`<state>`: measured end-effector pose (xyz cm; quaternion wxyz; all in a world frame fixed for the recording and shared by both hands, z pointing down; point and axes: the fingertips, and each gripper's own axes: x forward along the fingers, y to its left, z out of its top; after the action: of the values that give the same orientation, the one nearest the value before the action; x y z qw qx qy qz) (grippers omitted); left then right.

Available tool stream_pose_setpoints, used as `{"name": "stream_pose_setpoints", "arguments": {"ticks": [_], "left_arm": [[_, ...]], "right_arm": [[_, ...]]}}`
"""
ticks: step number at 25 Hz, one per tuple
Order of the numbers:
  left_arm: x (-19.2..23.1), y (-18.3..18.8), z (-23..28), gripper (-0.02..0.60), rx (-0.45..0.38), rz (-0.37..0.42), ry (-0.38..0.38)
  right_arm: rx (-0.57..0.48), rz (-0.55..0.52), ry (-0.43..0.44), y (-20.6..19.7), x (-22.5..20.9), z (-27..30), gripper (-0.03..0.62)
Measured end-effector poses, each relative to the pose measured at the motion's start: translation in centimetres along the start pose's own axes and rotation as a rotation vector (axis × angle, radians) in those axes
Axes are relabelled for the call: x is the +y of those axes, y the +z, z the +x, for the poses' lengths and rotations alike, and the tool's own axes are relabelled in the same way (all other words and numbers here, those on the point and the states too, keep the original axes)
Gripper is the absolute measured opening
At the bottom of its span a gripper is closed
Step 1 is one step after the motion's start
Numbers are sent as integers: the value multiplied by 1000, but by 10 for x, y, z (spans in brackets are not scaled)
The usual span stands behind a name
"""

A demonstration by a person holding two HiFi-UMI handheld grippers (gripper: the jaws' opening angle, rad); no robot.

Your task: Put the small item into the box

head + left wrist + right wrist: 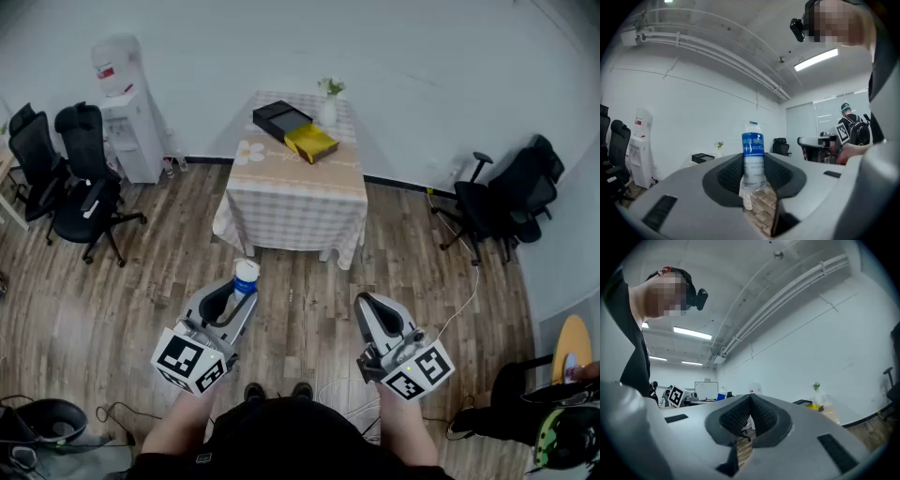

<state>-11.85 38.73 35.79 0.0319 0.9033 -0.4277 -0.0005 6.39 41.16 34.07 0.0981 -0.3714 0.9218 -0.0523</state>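
Clamping bottle (pixel 753 154) in left gripper (pixel 236 300), jaws wide; right gripper (pixel 751 403) jaws together

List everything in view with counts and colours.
table: 1, beige checked cloth, by the far wall
black box: 1, black, on the table
yellow tray: 1, yellow, touching the black box
vase: 1, white, on the table
water dispenser: 1, white, left of the table
office chairs: 2 left, more right, black
bottle: 1, clear, blue label, in the left claw
left claw: grey, shut on the bottle
right claw: grey, shut, empty
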Motion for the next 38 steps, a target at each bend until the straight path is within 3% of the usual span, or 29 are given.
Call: {"name": "stream_pose_setpoints", "arguments": {"ticks": [13,24,33,38], "left_arm": [[-31,-2,27,137,13,16,5],[-60,5,41,137,11,45,73],[-60,-2,62,137,19,41,65],[-38,-11,77,137,27,14,60]], "right_arm": [[-43,48,25,12,-29,-27,35],[-37,96,101,7,-48,-60,37],[-36,107,90,5,-74,-59,37],[-13,114,72,0,-89,-38,37]]}}
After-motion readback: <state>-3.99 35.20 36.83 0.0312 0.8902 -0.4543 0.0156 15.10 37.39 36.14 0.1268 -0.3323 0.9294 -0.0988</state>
